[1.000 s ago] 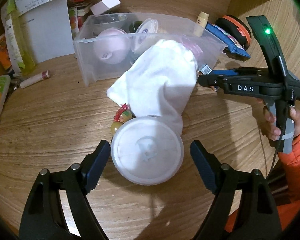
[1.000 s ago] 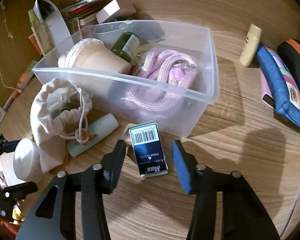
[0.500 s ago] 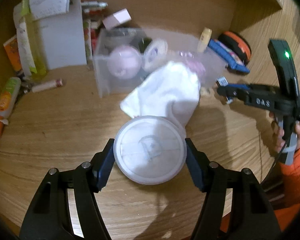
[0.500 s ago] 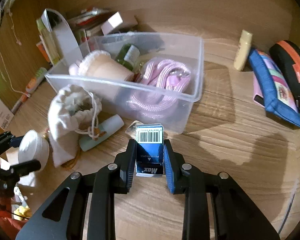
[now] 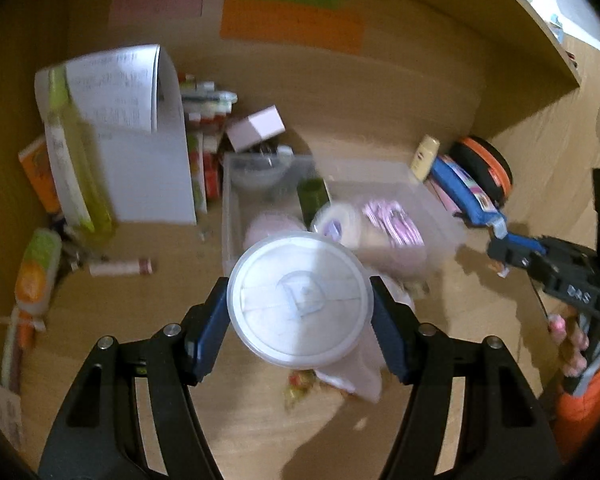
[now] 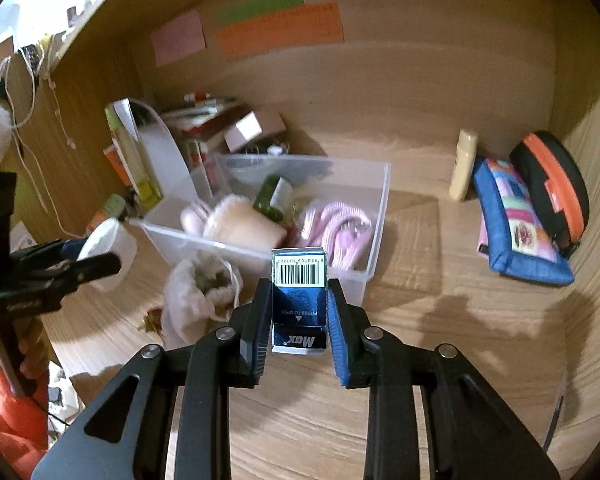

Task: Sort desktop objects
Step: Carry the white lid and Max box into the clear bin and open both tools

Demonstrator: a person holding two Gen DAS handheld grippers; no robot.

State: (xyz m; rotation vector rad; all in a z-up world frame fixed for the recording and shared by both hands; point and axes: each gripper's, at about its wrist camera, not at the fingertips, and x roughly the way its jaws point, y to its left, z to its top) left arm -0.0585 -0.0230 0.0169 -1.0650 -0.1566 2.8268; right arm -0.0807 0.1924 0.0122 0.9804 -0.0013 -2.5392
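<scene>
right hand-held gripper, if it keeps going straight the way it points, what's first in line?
Likely the clear bin: its near wall sits just past the Max box clamped in the right hand-held gripper. Depth is unclear; if the gripper is high enough, it may pass over the rim toward the pink cord.

The tub [image 5: 298,298] between the left jaws hides the near wall of the bin [image 5: 440,216] beyond them and most of the pouch [image 5: 364,376] below them. Motion blurs the bin's contents past those jaws, and the scrap [image 5: 300,384] under the tub is too smeared to name. The frame's right edge cuts off the right gripper [image 5: 500,256]. Between the right jaws, the box [image 6: 299,304] covers part of the bin's front wall. Print on the wall notes [image 6: 278,30] far beyond is too small to read.
</scene>
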